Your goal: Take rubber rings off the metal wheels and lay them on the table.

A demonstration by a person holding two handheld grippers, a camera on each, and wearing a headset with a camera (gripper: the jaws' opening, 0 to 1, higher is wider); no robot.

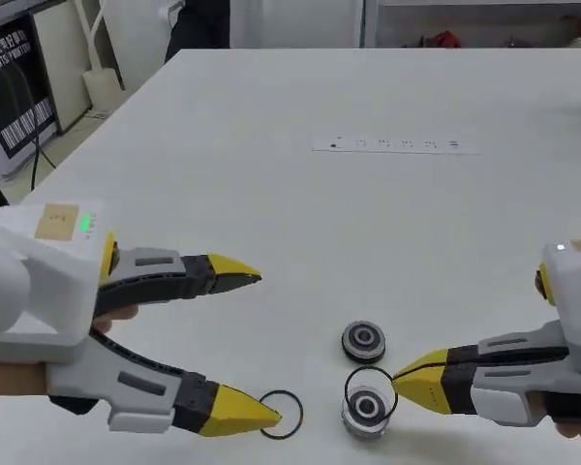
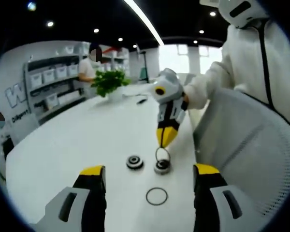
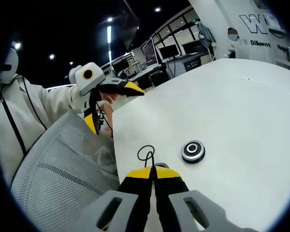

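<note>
I am working over a wide white table (image 1: 271,145) in a bright workshop. Shelving and a potted plant (image 2: 108,81) stand at the table's far end in the left gripper view. The left gripper (image 1: 266,347) hovers low at my near left, its jaws spread wide with nothing between them. The right gripper (image 1: 399,373) reaches in from the right, its yellow tips pinched together on a rubber ring (image 1: 370,368). That ring stands up as a loop over the near wheel (image 1: 368,409), which sits on the table just beside the far wheel (image 1: 363,341). A loose ring (image 1: 299,412) lies flat on the table, just beside the left gripper's lower tip.

I judge the step in hand to be peeling the pinched ring off the near wheel. The next move calls for drawing it up clear, perhaps with the open gripper steadying the wheel, then laying it near the loose ring.

In the left gripper view the loop's lower edge seems to meet the wheel, so I cannot tell whether it is fully free. Whether the far wheel wears a ring is too small to make out.
</note>
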